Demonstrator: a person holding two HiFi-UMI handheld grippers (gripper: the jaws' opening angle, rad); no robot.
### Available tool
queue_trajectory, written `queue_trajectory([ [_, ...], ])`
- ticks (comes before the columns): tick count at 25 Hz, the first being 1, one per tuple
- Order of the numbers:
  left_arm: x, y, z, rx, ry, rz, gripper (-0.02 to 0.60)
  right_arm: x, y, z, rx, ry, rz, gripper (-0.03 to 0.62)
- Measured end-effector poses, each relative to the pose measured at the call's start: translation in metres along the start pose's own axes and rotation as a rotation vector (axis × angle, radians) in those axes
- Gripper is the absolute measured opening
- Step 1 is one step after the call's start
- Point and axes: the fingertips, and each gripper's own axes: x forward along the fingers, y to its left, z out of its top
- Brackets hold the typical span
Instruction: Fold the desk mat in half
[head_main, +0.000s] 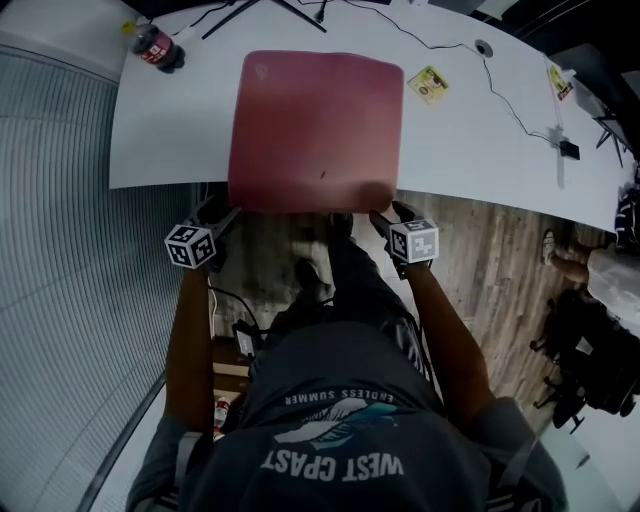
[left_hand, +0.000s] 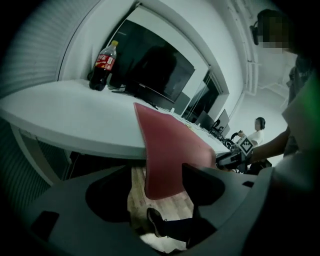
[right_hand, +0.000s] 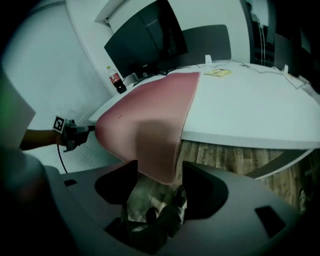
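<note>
The mat (head_main: 315, 130) lies unfolded on the table (head_main: 480, 130), its near edge overhanging. The left gripper (head_main: 224, 213) and right gripper (head_main: 384, 216) stand spread around its near corners, not yet pinching. The whole fold remains.

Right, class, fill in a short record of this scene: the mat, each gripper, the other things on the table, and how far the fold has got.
mat: pink desk mat, unfolded on the white table, near edge past the table edge
left gripper: jaws apart, mat's near left corner between them
right gripper: jaws apart, mat's near right corner between them
other items: cola bottle, yellow card, cable
fold: not yet begun
</note>
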Motion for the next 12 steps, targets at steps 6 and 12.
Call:
queue_trajectory([
  [6,0.016,0.003,-0.022,-0.085,0.021,-0.056,0.342,0.022,-0.002,-0.013,0.118,-0.002,0.108,0.311],
  [12,0.022,0.002,-0.028,-0.086,0.016,-0.047,0.194,0.016,-0.006,-0.022,0.017,0.030,0.082,0.094],
])
